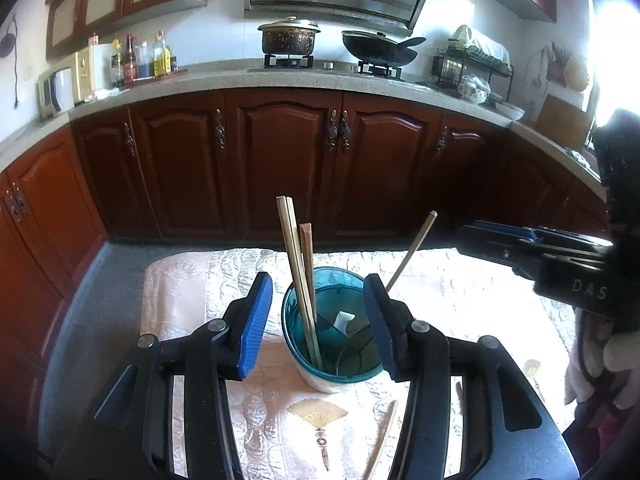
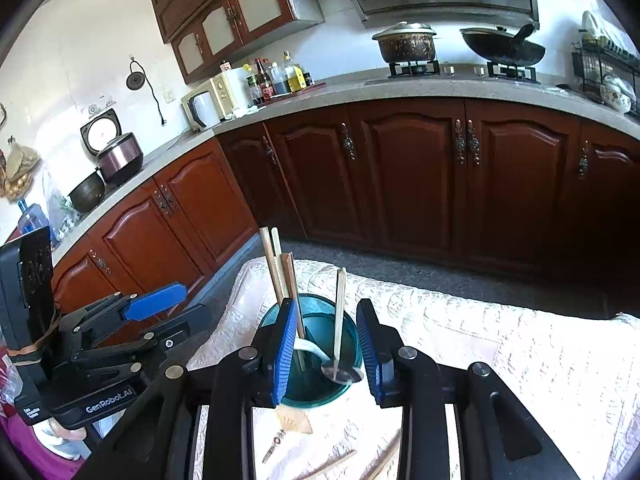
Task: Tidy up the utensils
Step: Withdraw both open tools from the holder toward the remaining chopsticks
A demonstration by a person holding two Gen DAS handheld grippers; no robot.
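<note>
Teal holder between both pairs of spread fingers, on cloth-covered surface.

Left gripper: fingers apart, nothing held; teal utensil holder stands between them, right pad touching or just beside its rim. Right gripper: fingers apart, empty, flanking the holder. Loose chopstick lies nearer than the holder. Chopsticks stand in it, one leaning right.

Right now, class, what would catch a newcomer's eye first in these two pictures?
A teal utensil cup stands mid-table on the pale quilted cloth, framed by the open left gripper. Wooden chopsticks stick up from it. More chopsticks lie on the cloth nearby.
</note>
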